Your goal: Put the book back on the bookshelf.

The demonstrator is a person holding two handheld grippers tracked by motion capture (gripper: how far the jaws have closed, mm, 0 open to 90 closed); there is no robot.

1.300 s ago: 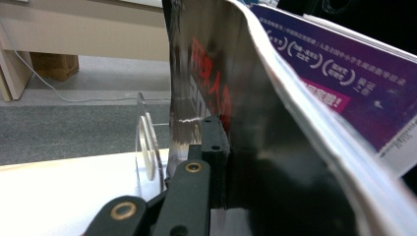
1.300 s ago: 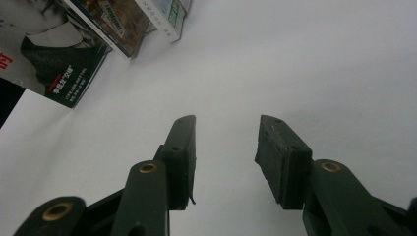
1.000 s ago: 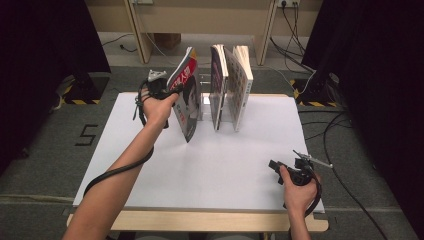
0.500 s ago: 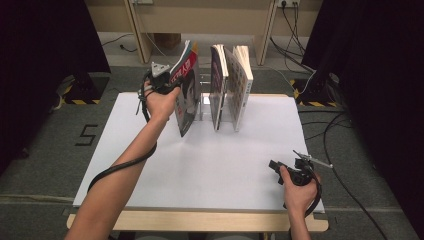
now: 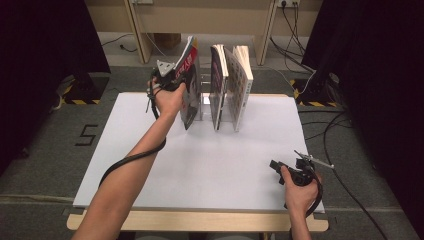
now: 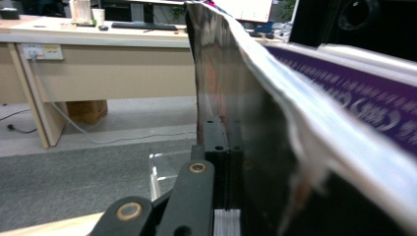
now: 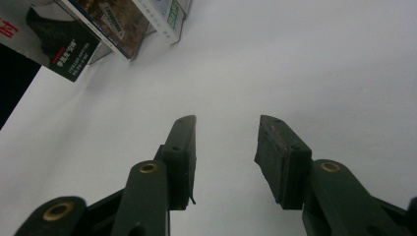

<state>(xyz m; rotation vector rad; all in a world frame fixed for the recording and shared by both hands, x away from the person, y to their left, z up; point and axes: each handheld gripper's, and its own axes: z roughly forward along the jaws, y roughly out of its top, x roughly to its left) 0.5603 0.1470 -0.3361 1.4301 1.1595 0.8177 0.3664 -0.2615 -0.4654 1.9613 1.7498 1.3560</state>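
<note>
Magazine [image 5: 190, 82], glossy with a red-lettered cover, is clamped in the left gripper [image 5: 176, 80] at its near edge; it stands tilted, its top leaning away from the gripper toward the other books, its lower corner at the clear rack [image 5: 205, 100] on the surface [image 5: 210, 165]. In the left gripper view the jaws are pressed together on the thin cover and pages [image 6: 231, 128], which bow visibly above the pads.

Risks, left to right:
- Grip is on a narrow strip of floppy paper. The magazine could sag or peel out of the gripper if tipped further.
- Just right of the left gripper, the rack slot is narrow. A skewed entry could catch the lower corner on a divider and crumple it, or push the light rack along the surface.
- Further right, two upright books [image 5: 231, 85] lean in the rack. A nudge from the magazine may topple them.
- Right gripper [image 5: 287, 170], near the surface's front edge and well apart from the rack, rests with jaws wide and empty. It cannot steady the rack from there.
</note>
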